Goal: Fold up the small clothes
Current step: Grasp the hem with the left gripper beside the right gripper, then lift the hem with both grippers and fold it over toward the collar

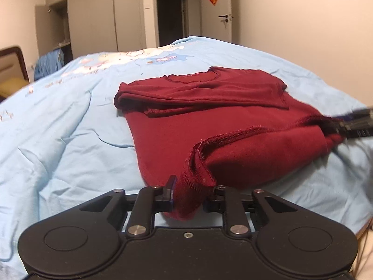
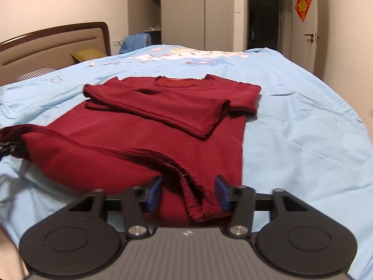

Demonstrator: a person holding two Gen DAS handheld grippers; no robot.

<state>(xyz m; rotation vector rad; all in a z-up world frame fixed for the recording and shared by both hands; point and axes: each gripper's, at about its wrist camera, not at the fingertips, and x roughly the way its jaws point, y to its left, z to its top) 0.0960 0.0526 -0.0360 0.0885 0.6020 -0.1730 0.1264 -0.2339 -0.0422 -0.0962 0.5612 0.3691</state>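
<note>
A dark red shirt (image 1: 186, 126) (image 2: 130, 140) lies on the light blue bedsheet (image 1: 58, 128) (image 2: 303, 128), collar at the far end and both sleeves folded across the chest. My left gripper (image 1: 190, 193) is shut on the near hem corner, and bunched cloth fills the gap between its fingers. My right gripper (image 2: 187, 193) holds the other hem corner between its blue pads (image 2: 155, 193). In the left wrist view it shows blurred at the right edge (image 1: 349, 126). The hem between the two corners is raised and folds over loosely.
The bed runs far ahead, with a printed pattern (image 2: 186, 56) on the sheet beyond the collar. A headboard (image 2: 53, 39) and a yellow pillow (image 2: 88, 54) stand at the left. Wardrobes (image 2: 198, 11) and a door (image 1: 223, 11) line the far wall.
</note>
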